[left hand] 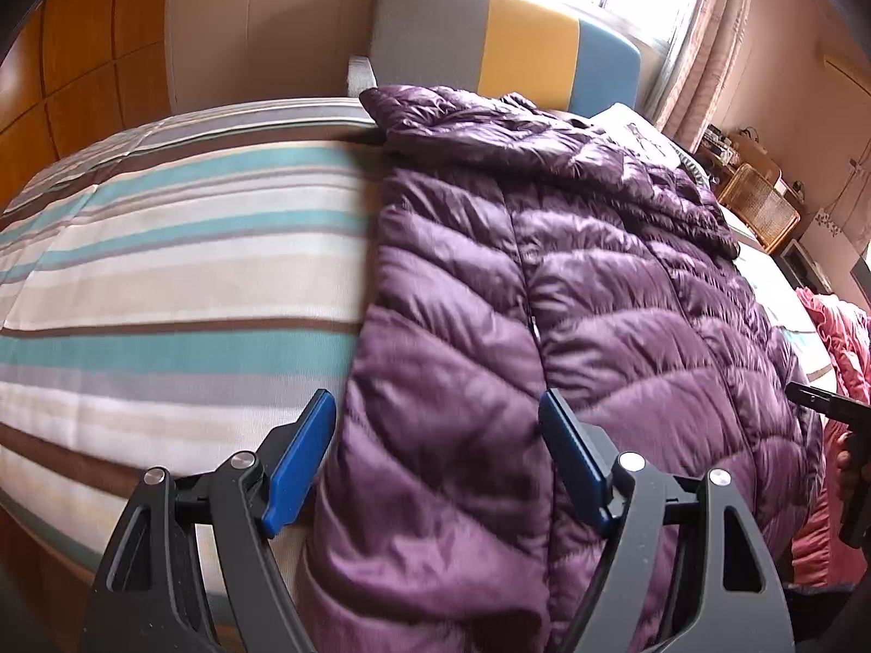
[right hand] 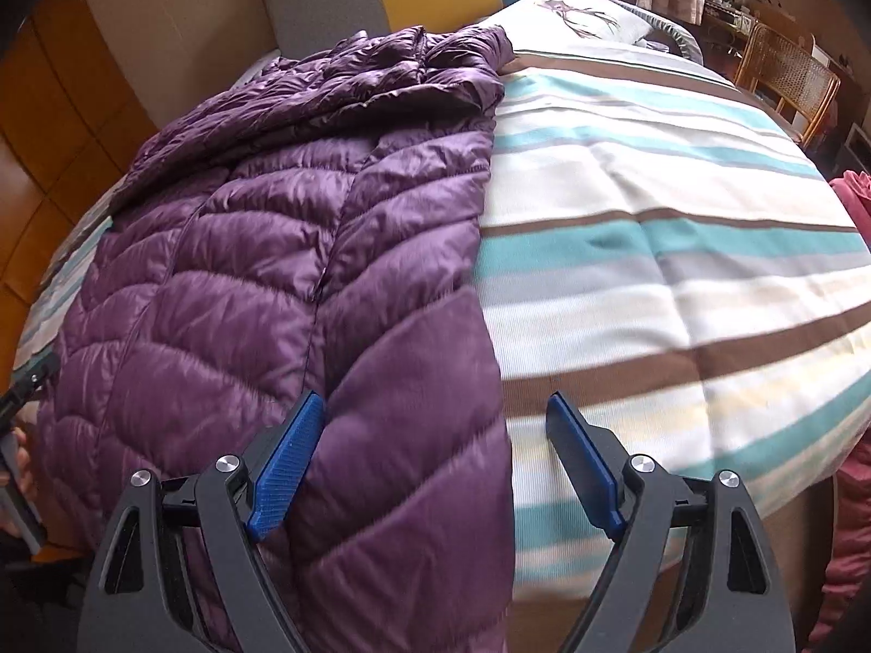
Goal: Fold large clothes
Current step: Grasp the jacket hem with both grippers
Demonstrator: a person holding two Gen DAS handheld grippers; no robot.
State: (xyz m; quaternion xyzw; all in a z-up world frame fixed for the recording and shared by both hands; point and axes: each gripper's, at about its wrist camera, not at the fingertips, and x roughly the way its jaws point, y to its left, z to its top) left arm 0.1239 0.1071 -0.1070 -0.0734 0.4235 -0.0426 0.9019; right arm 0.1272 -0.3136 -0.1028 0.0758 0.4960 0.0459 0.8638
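Note:
A purple quilted down jacket [left hand: 571, 326] lies lengthwise on the striped bed, hood toward the headboard, sleeves folded in. It also shows in the right wrist view [right hand: 283, 250]. My left gripper [left hand: 438, 408] is open over the jacket's near left hem; its blue fingers [left hand: 302, 468] straddle the left edge. My right gripper [right hand: 435, 413] is open over the jacket's near right hem, one finger on each side of the right edge. The right gripper shows at the far right of the left wrist view [left hand: 838, 408].
The bed has a striped teal, brown and white cover [right hand: 680, 250]. A pink garment [left hand: 838, 381] lies at the bed's right side. A pillow [right hand: 571, 16] sits by the grey, yellow and blue headboard [left hand: 490, 38]. A wicker chair [right hand: 789, 76] stands far right.

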